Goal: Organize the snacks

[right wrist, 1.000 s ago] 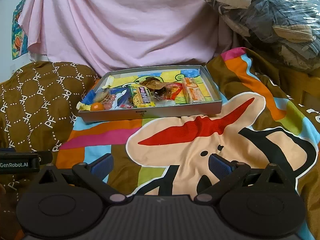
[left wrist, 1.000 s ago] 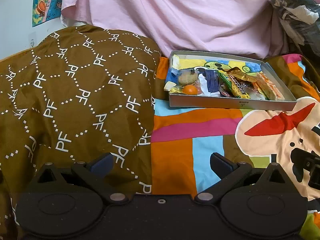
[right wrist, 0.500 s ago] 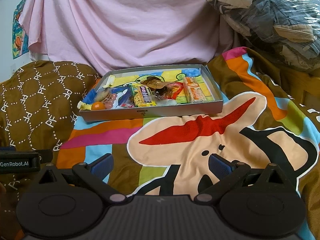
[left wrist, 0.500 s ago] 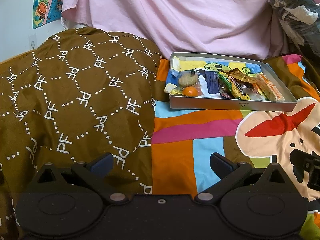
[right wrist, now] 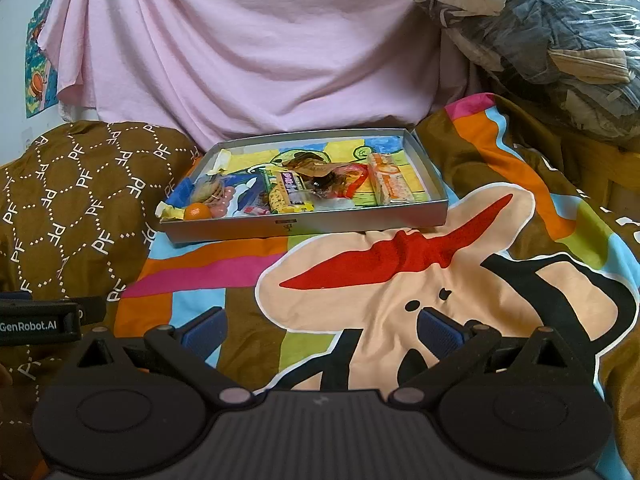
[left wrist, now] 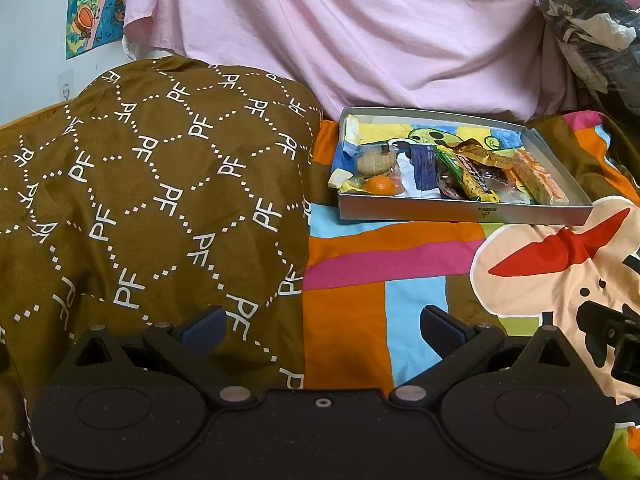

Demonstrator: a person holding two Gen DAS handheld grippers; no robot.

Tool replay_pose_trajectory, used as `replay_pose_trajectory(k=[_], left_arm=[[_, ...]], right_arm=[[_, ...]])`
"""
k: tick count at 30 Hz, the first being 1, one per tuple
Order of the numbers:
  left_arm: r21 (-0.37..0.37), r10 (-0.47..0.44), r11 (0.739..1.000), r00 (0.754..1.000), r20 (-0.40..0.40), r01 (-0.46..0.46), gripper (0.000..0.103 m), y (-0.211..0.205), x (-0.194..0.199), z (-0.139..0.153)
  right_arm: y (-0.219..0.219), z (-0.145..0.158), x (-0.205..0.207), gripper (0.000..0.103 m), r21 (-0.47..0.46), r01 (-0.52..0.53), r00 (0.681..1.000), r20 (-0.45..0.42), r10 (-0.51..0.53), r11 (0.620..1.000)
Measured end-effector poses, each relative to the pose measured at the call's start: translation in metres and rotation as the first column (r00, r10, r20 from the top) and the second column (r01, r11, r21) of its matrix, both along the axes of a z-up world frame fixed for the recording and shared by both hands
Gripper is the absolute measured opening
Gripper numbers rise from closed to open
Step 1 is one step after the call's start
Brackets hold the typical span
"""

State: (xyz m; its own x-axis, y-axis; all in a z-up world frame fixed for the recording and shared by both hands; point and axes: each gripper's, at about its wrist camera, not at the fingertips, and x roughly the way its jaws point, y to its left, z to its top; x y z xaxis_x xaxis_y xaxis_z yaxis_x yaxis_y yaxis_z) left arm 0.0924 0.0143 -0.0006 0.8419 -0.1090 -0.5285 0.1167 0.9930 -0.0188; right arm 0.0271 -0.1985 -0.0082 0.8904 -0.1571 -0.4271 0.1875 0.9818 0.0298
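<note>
Hovering: left gripper (left wrist: 322, 330) and right gripper (right wrist: 322, 330), jaws wide apart, holding nothing.
Snacks: all in the grey tray (right wrist: 304, 226) on the bedspread (right wrist: 400, 280), well ahead.
Stage: either sorting pending or finished; unclear.

Cartoon bedspread (right wrist: 400, 288) (bed) carries snack tray (right wrist: 304, 224).

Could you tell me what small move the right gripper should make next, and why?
Probably ease the right gripper forward toward the tray. It is open and empty above the bedspread, and the snacks, such as the orange wrapped bar, lie well ahead of it.
</note>
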Motion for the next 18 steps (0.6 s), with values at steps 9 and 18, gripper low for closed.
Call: replay_pose_trajectory(k=[9, 18], left_arm=[[0.0, 0.001, 1.0, 1.0, 0.0, -0.001, 0.102, -0.0002, -0.0002, 0.0002], [-0.001, 0.0, 1.0, 1.0, 0.0, 0.0, 0.102, 0.0002, -0.0001, 0.0002]], right_arm=[[0.0001, -0.0001, 0.0005, 0.103, 0.0, 0.0, 1.0, 0.0, 0.0, 1.0], [0.0029, -0.0035, -0.0002, 0.103, 0.009, 0.002, 1.0, -0.006, -0.002, 1.0]])
